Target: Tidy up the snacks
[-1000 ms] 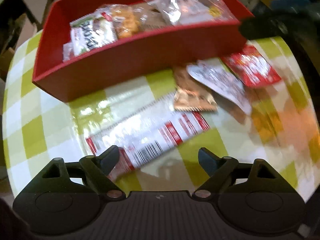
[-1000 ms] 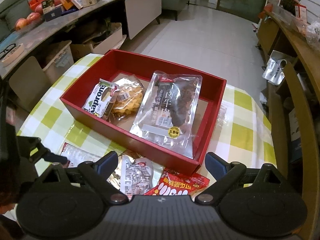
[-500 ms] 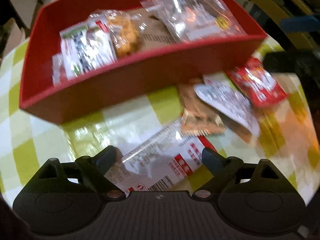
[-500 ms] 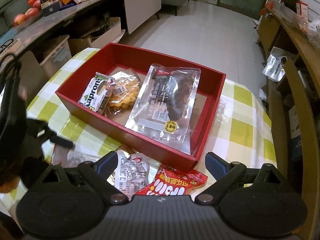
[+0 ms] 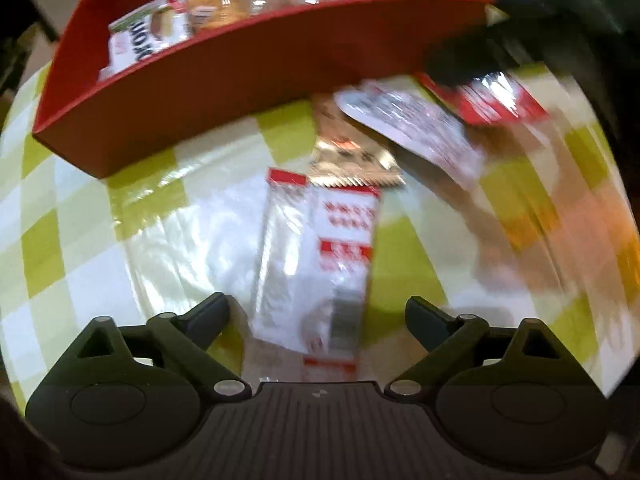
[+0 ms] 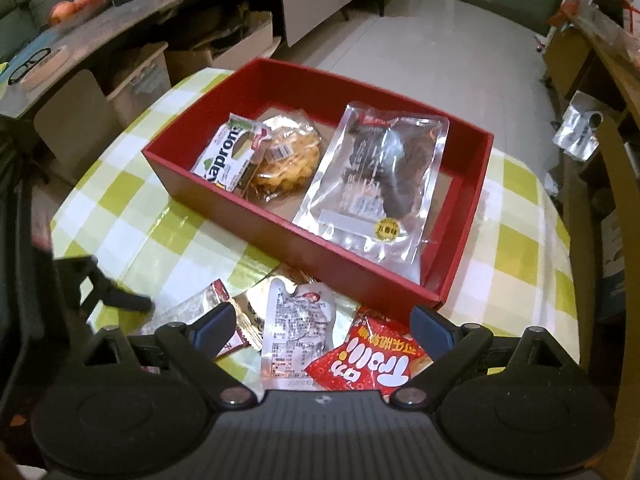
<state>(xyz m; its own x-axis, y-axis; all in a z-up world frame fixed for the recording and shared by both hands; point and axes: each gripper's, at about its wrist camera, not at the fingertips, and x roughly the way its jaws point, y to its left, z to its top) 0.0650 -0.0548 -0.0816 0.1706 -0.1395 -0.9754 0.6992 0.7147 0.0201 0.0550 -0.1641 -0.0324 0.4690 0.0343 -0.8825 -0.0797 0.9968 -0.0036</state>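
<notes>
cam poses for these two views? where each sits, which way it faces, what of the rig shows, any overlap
Left wrist: on the left tool, pointing steeply down at the long white-and-red packet lying between its open, clear fingers; red box beyond.
Right wrist: on the right tool, angled down toward the red box; own fingers open, a left tool finger at the left edge.
Shared: box, checked tablecloth, long packet, loose packets, including the red Trolli bag.
</notes>
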